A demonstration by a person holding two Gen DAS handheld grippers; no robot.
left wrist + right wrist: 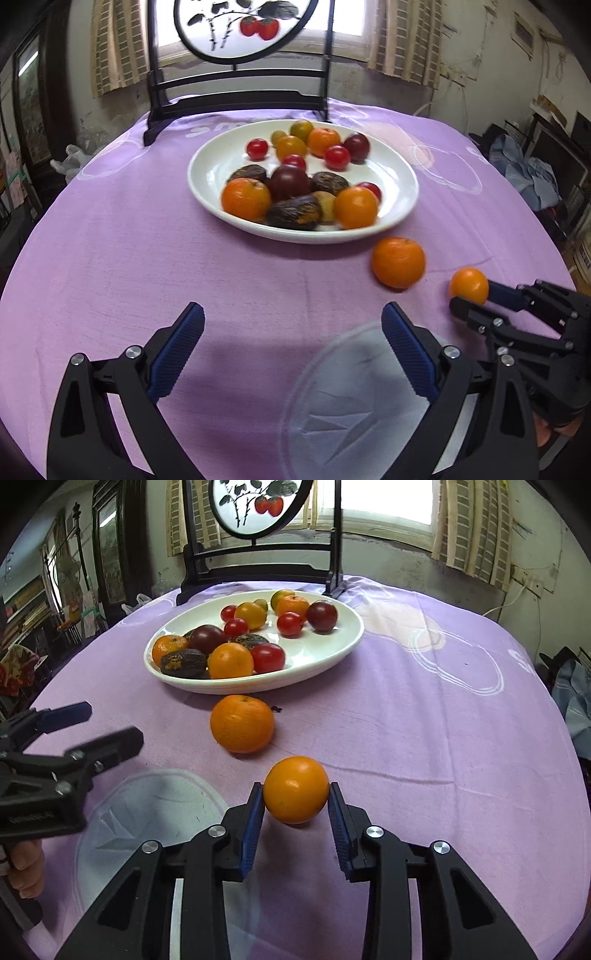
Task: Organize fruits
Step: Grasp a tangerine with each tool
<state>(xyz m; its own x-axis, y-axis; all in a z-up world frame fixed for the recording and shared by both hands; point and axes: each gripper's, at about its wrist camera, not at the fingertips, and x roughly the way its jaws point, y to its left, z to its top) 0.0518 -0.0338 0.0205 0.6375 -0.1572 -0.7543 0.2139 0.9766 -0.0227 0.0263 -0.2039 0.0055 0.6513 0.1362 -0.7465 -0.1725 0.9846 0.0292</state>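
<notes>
The small orange [296, 789] sits near the table's front edge, clamped between the blue pads [252, 825] of the right gripper [296, 801]; it is round, with no clear long axis. The mandarin [242, 723], stem end up, lies just beyond it, between it and the plate [325, 657]. The plate holds mixed fruit toward the tablecloth's [424, 738] far edge, before a framed screen [258, 554]. The left gripper [291, 332] hovers with its jaws spread and nothing between them, above a pale printed oval [351, 406], beside the right gripper. Both grippers point obliquely downward toward the plate.
</notes>
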